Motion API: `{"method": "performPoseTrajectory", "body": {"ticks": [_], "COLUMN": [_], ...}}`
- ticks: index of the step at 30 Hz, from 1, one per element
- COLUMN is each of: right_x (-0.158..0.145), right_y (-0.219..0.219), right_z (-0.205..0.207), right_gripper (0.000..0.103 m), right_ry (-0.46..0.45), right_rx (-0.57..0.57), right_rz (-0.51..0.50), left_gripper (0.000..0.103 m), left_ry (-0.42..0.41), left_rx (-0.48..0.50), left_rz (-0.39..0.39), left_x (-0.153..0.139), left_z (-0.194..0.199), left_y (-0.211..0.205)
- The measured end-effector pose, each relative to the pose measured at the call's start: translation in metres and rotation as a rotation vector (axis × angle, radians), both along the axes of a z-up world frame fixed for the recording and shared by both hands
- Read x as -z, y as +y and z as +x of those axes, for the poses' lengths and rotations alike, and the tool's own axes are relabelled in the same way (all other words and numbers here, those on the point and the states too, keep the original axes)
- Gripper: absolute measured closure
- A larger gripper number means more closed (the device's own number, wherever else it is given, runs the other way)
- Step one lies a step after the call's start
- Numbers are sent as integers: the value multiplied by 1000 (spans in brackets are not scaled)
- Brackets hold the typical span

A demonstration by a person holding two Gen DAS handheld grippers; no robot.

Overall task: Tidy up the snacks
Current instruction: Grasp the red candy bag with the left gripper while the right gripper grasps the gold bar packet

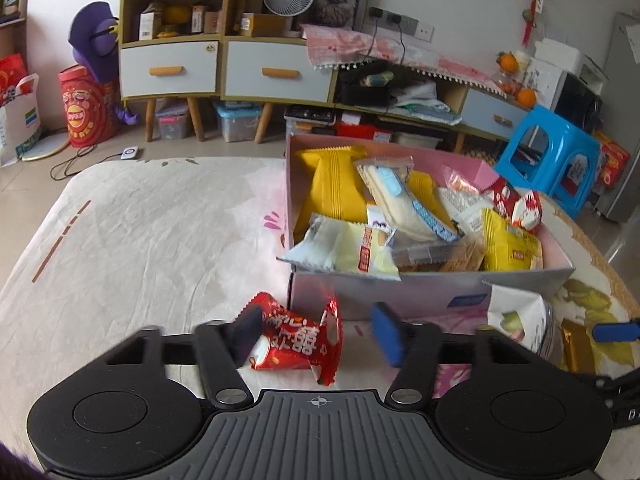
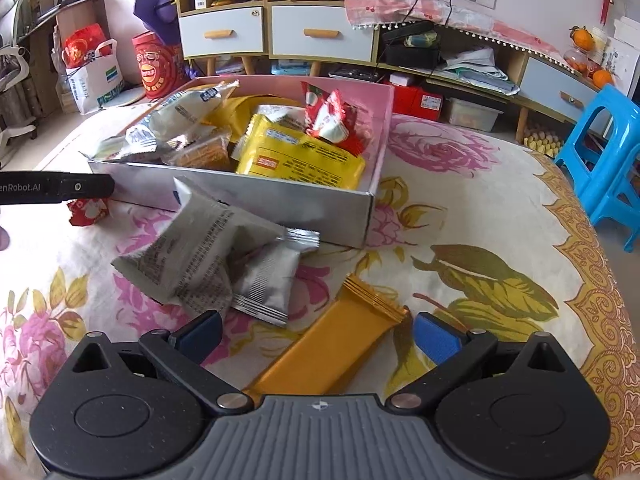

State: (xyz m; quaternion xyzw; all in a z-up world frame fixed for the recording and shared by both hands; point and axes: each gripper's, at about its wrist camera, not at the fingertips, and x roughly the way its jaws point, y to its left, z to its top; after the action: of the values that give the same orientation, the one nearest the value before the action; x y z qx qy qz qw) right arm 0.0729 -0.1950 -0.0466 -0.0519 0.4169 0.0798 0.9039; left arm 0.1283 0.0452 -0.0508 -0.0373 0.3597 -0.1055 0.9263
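Sitting on a flower-printed bed cover (image 2: pixel 460 184), a shallow pink box (image 1: pixel 404 294) serves as the landmark for everything else. It is heaped with snacks: yellow packets (image 1: pixel 334 188), a clear-wrapped white bar with blue print (image 1: pixel 404 196), a pale packet (image 1: pixel 344 250) hanging over the near-left rim, and a red-and-white packet (image 1: pixel 516 202) at the far right corner.

Just in front of the box's near-left corner, a small red snack packet (image 1: pixel 298 340) lies between the fingers of the left gripper (image 1: pixel 316 338). Its jaws are part-way closed around the packet; the dark left pad (image 1: pixel 244 336) touches the wrapper's edge, while the blue right pad (image 1: pixel 388 334) stands apart from it, so there is no grip on it. The picture is blurred here.

In front of the box's near wall, toward its right half, a crumpled grey-white packet (image 2: pixel 192 256) lies over a silver foil packet (image 2: pixel 268 280). Nearer than these, an orange-gold bar wrapper (image 2: pixel 336 340) lies slanted on the cover, running between the fingers of the right gripper (image 2: pixel 318 336). Those jaws stand wide, both blue pads clear of the wrapper on either side, gripping nothing.

Beyond the box stand a drawer cabinet (image 1: pixel 224 66) and, off to its right, a blue plastic stool (image 1: pixel 548 160).
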Motion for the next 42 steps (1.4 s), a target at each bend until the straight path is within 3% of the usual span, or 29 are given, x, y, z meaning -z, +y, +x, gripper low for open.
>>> {"method": "performPoseTrajectory", "body": {"ticks": [2,8,13,19,22,25,27,30,37,41,42], "right_x": [1,-3,-7,-8,-9,-11,-14,-17,-12,-11,-10], "right_y": [-2,-2,-1,-10,-13,-15,-14,-11,-6,-3,-2], "right_z": [0,-1,-4,-9,-10,-10,-11,-11,-9,-9,-9], "right_gripper": [27,61,80,82,76,65,63,58,58,58,58], "right_ry": [6,0,2,13,29,47,41,33,62,68,71], "right_rx": [-2,-28,-64,-72,-68,-56,-60,-69,-66,-77,-81], "right_rz": [-5,5,3,12,33,62,69,69,30,13,8], "left_gripper": [71,75,75,72,69,48,28,19,17,23,28], "left_ry": [-3,2,-1,-4,-2,6,-14,-32,121,213,221], "left_rx": [-5,58,151,219,216,223,224,206,-12,-124,-133], "left_rz": [20,1,38,98,100,90,81,60,-62,-97,-102], "left_x": [2,-1,-2,-4,-5,-10,-17,-29,-20,-10,-8], "left_z": [-3,-15,-28,-44,-50,-54,-59,-60,-34,-23,-23], "left_y": [2,10,11,14,16,13,10,9,21,27,26]}}
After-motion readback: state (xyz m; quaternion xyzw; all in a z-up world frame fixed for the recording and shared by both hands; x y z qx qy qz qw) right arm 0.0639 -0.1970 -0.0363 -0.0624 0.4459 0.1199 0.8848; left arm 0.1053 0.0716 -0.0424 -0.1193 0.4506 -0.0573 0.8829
